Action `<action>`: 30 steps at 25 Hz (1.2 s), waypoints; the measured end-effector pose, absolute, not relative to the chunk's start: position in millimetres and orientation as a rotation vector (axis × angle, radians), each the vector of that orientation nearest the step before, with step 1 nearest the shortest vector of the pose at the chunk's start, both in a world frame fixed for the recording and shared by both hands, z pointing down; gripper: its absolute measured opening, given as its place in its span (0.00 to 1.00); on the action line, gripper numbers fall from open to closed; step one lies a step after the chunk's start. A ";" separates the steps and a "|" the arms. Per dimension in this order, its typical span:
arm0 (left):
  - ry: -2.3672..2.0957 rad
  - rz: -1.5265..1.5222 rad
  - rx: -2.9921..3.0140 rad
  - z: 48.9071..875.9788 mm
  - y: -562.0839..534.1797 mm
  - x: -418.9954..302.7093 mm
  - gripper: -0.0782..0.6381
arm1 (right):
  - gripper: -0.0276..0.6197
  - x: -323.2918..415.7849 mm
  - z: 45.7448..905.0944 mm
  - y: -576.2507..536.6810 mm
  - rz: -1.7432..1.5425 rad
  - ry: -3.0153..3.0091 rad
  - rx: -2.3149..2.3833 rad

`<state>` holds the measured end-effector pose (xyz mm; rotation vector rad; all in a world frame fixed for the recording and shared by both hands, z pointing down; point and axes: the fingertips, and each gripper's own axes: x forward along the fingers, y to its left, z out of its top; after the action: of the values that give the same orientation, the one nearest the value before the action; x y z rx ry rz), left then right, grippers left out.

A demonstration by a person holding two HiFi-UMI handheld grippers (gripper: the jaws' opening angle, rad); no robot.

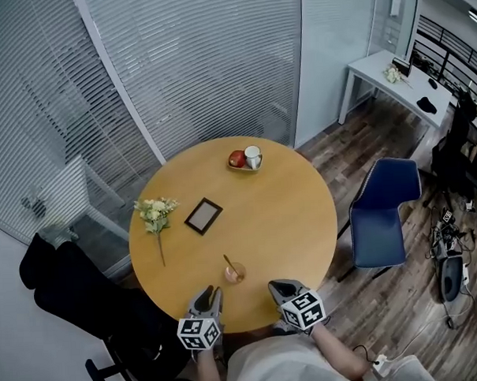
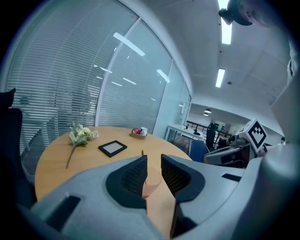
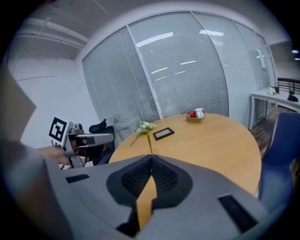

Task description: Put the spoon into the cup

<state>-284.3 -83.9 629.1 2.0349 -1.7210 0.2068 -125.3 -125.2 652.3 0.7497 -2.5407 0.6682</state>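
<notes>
- A glass wall with shut blinds (image 1: 201, 61) fills the far and left sides of the room. What lies behind the slats is hard to make out.
- A wood-plank floor (image 1: 355, 153) runs off to the right. A white side desk (image 1: 391, 80) stands there, cut off by the frame edge, and the things on it are too small to tell.
- The round wooden desk (image 1: 291, 215) sits mid-room. Its near edge is hidden by the person's body and both claws.
- A black chair (image 1: 69, 292) stands near left and a blue chair (image 1: 381, 211) just beside the desk's right side.
- The left claw (image 1: 208, 293) hovers over the near edge with its jaws a little apart, holding nothing.
- The right claw (image 1: 277, 287) is beside it, its jaws pressed together and empty.
- A flower sprig (image 1: 155, 215) lies at the left, with a dark picture frame (image 1: 203, 216) just right of it.
- A small tray (image 1: 244, 166) at the far edge carries a red fruit and a white mug.
- The cup (image 1: 235, 273) stands near, between the claws and just beyond them.
- The spoon (image 1: 227, 263) stands in the cup, its handle leaning far-left.
</notes>
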 end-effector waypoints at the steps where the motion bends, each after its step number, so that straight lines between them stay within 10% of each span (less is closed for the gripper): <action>1: -1.731 0.221 2.016 632.8 -78.8 -286.4 0.22 | 0.04 -128.9 653.8 -124.2 0.682 -2.543 0.737; 30: -1.728 0.192 2.047 635.0 -71.3 -262.4 0.12 | 0.04 -113.7 667.9 -120.5 0.771 -2.530 0.742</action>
<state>-262.4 -71.3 635.0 2.0465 -1.7278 0.1925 -113.7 -120.5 667.9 0.7416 -2.5298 0.7713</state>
